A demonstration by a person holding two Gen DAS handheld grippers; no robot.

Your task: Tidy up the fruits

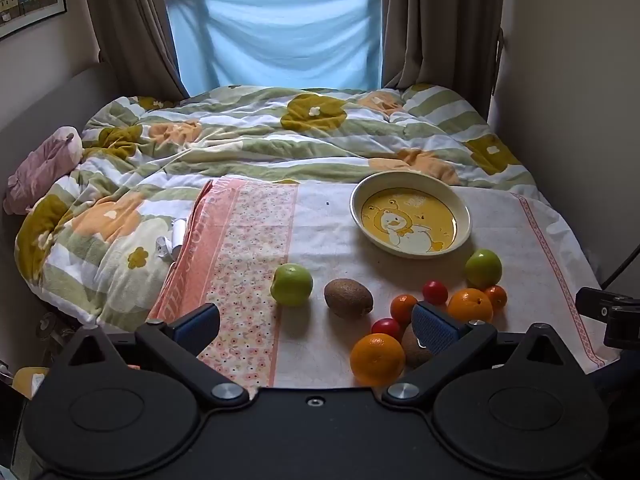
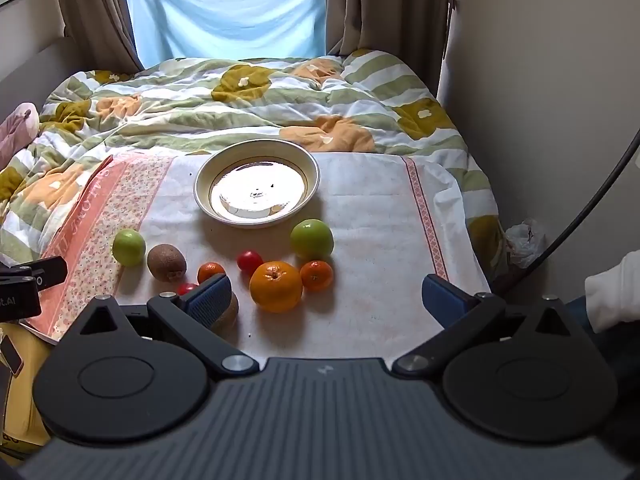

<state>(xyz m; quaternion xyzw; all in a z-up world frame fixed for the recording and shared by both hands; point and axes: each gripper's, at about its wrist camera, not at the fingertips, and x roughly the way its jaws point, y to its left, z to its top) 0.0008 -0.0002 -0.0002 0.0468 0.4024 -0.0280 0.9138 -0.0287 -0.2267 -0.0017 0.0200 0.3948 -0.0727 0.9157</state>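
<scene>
Both tools hang above the near edge of a white cloth with pink floral borders (image 2: 372, 216) spread over a bed, and nothing is held: the left gripper (image 1: 316, 326) has its blue-padded jaws spread wide, and the right gripper (image 2: 326, 298) stands just as wide apart, with bare cloth between the pads. The fruit lies loose on the cloth in front of a shallow cream ceramic plate with a yellow duck picture (image 1: 410, 214), which holds nothing yet. Nearest the plate sits a round green apple (image 2: 312, 239); a second green apple (image 1: 292, 284) rests well to the left on the floral strip, beside a brown fuzzy kiwi (image 1: 348, 298). In a tight cluster lie a large orange (image 2: 276, 286), a small tangerine (image 2: 317, 275) touching it, another small tangerine (image 2: 211, 271), and a small red tomato (image 2: 249, 261); another big orange (image 1: 377, 359), a second red tomato (image 1: 386, 327) and a second kiwi (image 1: 414, 348) lie closest to the left tool, partly behind its right finger. The apples and oranges look firm, smooth and apt to roll, so I would close across their widest middle. The tomatoes probably bruise easily and want a light squeeze. The plate is stiff and breakable, and the soft bed beneath may let it tip.
</scene>
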